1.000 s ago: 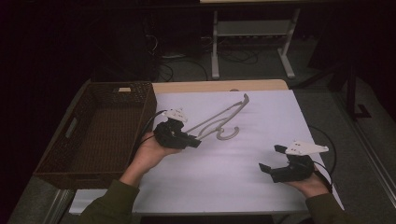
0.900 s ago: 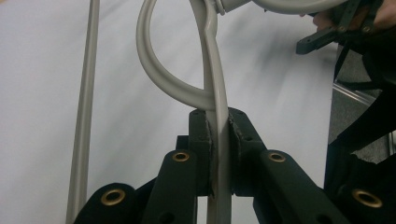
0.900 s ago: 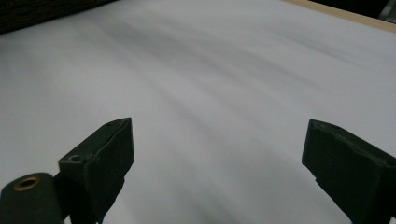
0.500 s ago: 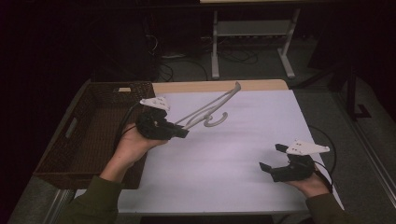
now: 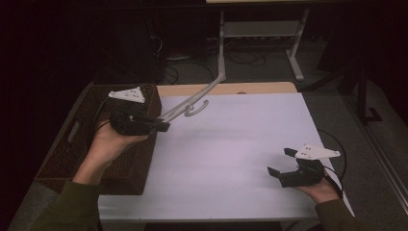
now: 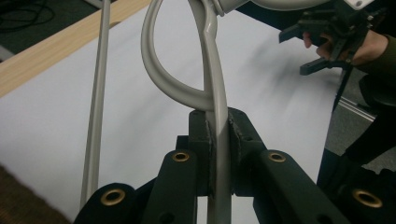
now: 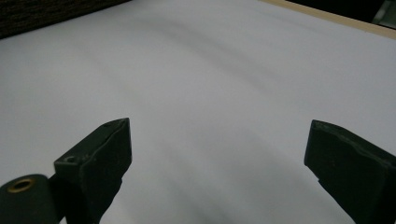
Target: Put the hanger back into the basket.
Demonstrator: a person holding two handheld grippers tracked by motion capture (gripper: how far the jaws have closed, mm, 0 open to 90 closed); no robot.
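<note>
1. left gripper (image 5: 161, 126) clamped on the grey plastic hanger (image 5: 192, 102), held in the air over the right rim of the wicker basket (image 5: 77, 144).
2. right gripper (image 5: 279, 162) spread wide, holding nothing, resting low on the white table (image 5: 231, 149), near right corner.

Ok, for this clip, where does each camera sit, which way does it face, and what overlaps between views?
High view: above the person's side, facing forward and down on the white table; forearms, left gripper, right gripper, wicker basket.
Left gripper view: rides the left gripper, looking along jaws shut on the grey hanger; right gripper beyond.
Right gripper view: rides the right gripper, open jaws over the table.
Shared: hanger, table.
</note>
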